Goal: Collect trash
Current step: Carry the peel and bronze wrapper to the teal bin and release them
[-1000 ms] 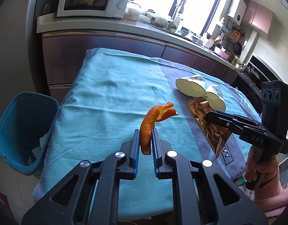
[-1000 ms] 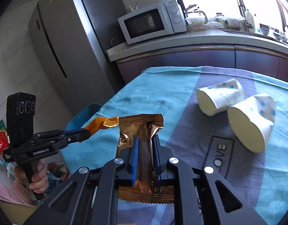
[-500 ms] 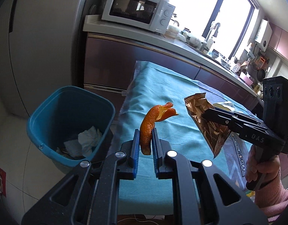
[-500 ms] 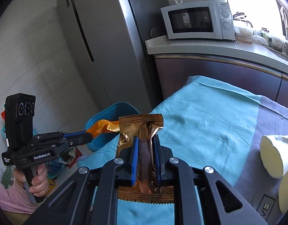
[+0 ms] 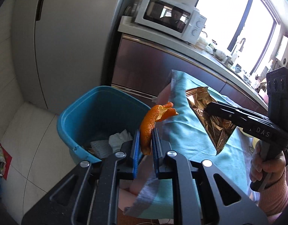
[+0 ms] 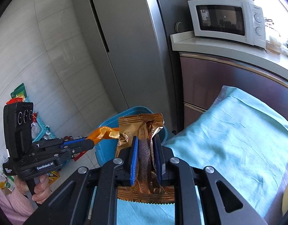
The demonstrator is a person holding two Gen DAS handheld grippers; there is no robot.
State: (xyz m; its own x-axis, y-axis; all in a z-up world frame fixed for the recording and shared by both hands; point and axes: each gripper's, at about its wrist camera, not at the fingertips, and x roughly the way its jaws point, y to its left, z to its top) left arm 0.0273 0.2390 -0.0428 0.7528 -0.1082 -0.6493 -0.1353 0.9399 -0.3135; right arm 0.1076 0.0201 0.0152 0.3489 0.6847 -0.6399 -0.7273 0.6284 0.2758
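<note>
Plainly, "DAS" on right tool (image 5: 207, 109), "GenRobot.AI" on left tool (image 6: 90, 144)

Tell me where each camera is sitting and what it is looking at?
Left wrist view: sits on the left gripper, looking along its fingers past the orange peel it pinches, down at the blue bin; the right gripper and the hand holding it show at right.
Right wrist view: sits on the right gripper, looking over the gold wrapper it clamps toward the fridge; the left gripper and a hand show at left.
Both share: bin, peel, wrapper, microwave, teal tablecloth.
</note>
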